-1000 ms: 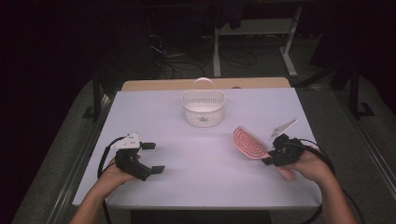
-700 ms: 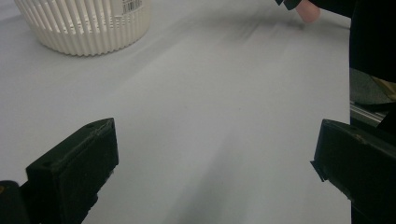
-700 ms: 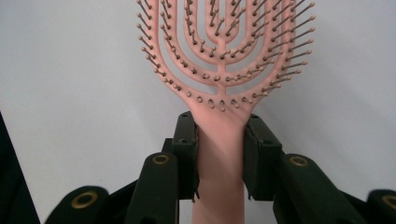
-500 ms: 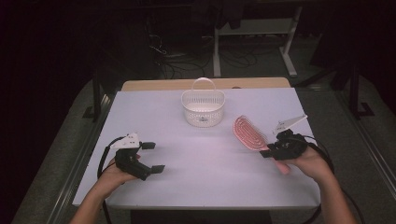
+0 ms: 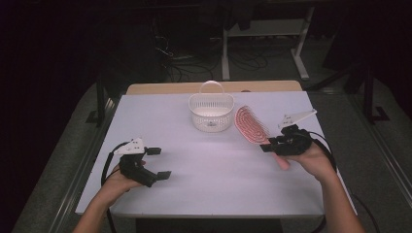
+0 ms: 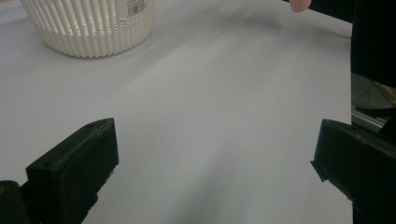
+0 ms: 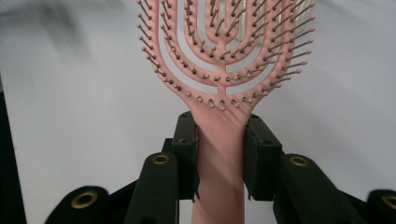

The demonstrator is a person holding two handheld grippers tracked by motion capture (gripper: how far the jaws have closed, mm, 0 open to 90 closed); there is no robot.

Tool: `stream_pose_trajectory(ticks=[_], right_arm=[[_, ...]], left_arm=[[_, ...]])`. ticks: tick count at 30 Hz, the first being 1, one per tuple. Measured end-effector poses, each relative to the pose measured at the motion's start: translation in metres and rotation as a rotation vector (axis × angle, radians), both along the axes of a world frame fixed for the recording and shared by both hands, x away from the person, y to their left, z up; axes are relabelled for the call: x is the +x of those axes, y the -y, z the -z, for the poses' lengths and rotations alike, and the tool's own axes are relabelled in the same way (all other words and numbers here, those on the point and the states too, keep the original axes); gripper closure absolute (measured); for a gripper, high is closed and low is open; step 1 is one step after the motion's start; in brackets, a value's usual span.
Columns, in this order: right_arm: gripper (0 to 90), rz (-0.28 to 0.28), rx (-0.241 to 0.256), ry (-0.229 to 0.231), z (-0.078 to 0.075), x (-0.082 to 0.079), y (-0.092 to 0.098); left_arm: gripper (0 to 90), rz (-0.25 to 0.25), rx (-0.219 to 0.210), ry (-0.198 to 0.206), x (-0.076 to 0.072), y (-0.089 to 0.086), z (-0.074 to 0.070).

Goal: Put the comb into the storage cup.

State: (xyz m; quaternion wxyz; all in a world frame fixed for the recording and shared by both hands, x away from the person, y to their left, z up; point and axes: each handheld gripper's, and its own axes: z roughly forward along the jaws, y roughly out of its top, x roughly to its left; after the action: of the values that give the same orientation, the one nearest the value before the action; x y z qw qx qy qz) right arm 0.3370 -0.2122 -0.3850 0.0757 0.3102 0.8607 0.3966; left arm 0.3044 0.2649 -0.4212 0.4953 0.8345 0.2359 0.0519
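A pink vented hairbrush hangs above the table just right of the white slatted basket, its head pointing toward the basket. My right gripper is shut on the brush's handle; the right gripper view shows both jaws pressed against the neck of the hairbrush, bristles facing the camera. My left gripper rests low at the table's front left, open and holding nothing. In the left gripper view my left gripper has its jaws wide apart over bare table, with the basket at upper left.
The white table has a wooden strip along its far edge. Beyond it are dark floor, cables and a desk frame. Metal rails run along both sides of the table.
My right gripper has carried the hairbrush up and to the left, from mid-right of the table to beside the basket. The left gripper has stayed put.
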Motion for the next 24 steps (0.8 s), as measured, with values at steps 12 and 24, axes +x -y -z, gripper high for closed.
stream_pose_trajectory(ticks=[12,24], right_arm=[[68.2,-0.032,0.037,0.032,-0.008,0.008,-0.018],[68.2,-0.040,0.060,0.068,-0.013,0.016,-0.037]], left_arm=[[0.2,0.002,-0.003,0.000,0.000,0.001,0.000],[0.0,0.005,-0.010,-0.001,0.001,0.000,0.001]])
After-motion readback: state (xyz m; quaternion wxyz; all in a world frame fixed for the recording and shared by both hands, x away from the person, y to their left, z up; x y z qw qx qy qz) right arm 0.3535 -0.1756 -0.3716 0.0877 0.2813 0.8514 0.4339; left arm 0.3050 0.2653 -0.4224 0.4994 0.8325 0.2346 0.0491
